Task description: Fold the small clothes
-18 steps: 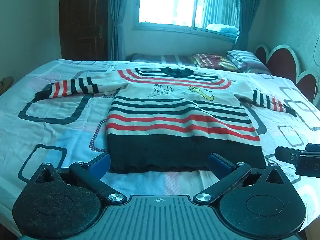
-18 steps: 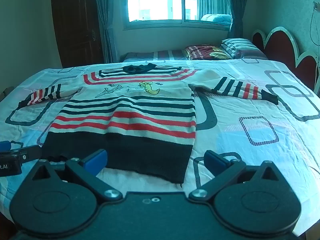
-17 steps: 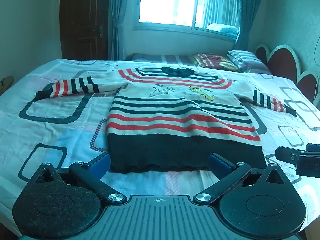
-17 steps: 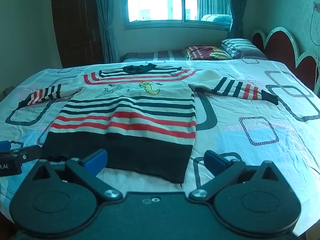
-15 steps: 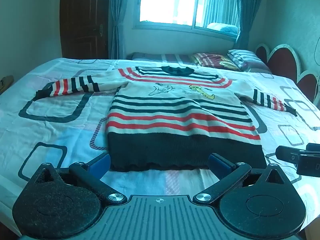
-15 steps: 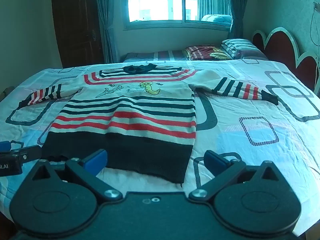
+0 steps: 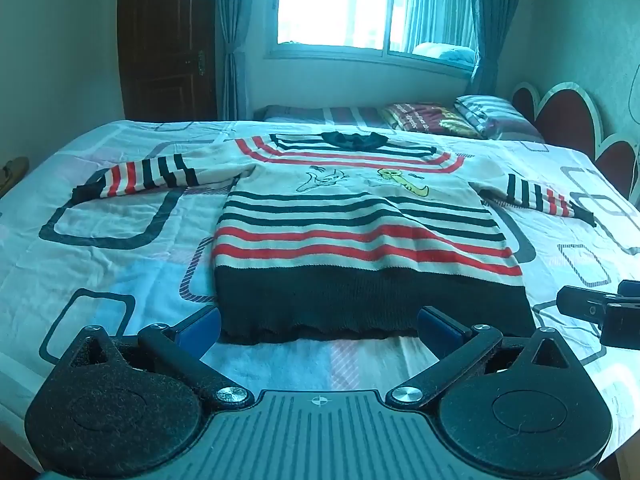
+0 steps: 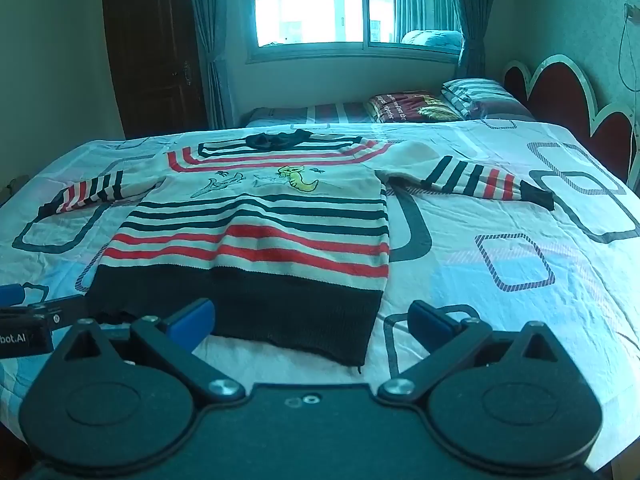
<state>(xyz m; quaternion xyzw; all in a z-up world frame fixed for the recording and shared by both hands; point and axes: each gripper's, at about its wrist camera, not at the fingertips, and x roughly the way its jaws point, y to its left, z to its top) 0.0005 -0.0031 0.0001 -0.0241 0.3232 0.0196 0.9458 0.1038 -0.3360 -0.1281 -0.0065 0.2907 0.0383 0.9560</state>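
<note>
A small striped sweater [image 7: 360, 236] [image 8: 260, 240] lies flat and face up on the bed, both sleeves spread out, its dark hem nearest me. My left gripper [image 7: 318, 326] hovers open just short of the hem's left half, nothing between its blue pads. My right gripper [image 8: 310, 322] is open too, over the hem's right corner without touching it. Each gripper shows at the edge of the other's view: the right one [image 7: 600, 312] and the left one [image 8: 28, 320].
The bed sheet [image 8: 500, 240] with a rounded-square print spreads wide to both sides of the sweater. Pillows [image 7: 436, 118] lie at the far end by a red scalloped headboard [image 8: 560, 88]. A window and a dark door stand behind.
Both views have crept slightly toward the sweater; the garment has not moved and both grippers stay open.
</note>
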